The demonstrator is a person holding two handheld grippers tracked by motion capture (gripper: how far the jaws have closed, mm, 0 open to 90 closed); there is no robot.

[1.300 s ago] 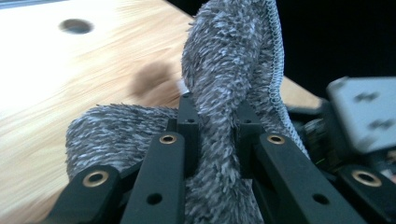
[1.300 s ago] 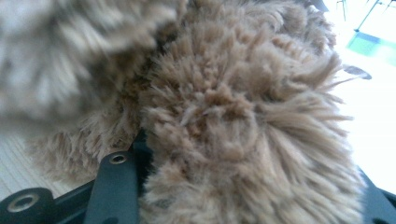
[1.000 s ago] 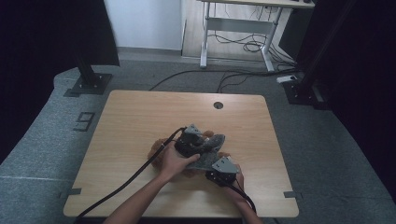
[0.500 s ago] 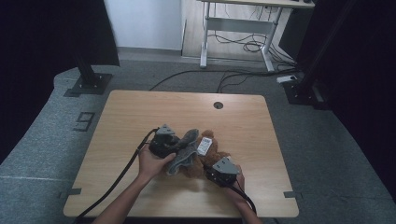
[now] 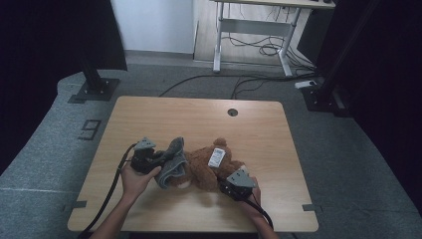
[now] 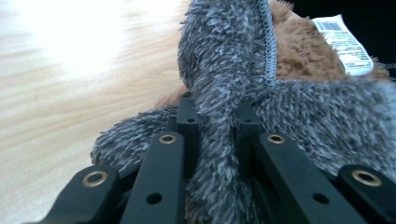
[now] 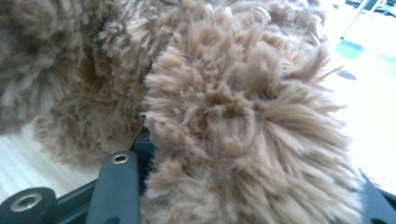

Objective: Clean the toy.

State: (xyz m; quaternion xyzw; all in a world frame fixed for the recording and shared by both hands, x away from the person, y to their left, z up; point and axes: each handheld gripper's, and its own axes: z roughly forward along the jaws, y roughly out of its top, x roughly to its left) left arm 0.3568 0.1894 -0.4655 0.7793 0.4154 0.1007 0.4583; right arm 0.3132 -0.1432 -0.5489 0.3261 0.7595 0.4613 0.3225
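Left gripper view has the left gripper (image 6: pixel 212 126) pinching grey cloth (image 6: pixel 224 70) between its jaws, partly off the teddy bear (image 5: pixel 209 167) the right gripper (image 7: pixel 149 158) clamps.

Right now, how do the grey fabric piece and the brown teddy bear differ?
The grey fabric piece is grey with a knitted seam; the brown teddy bear is brown, long-furred and carries a white tag. The fabric is the smaller and lies at the bear's left side; the bear is bulkier. The left claw pinches a fold of the fabric; the right claw is at the bear. Both are plush and rest on the table.
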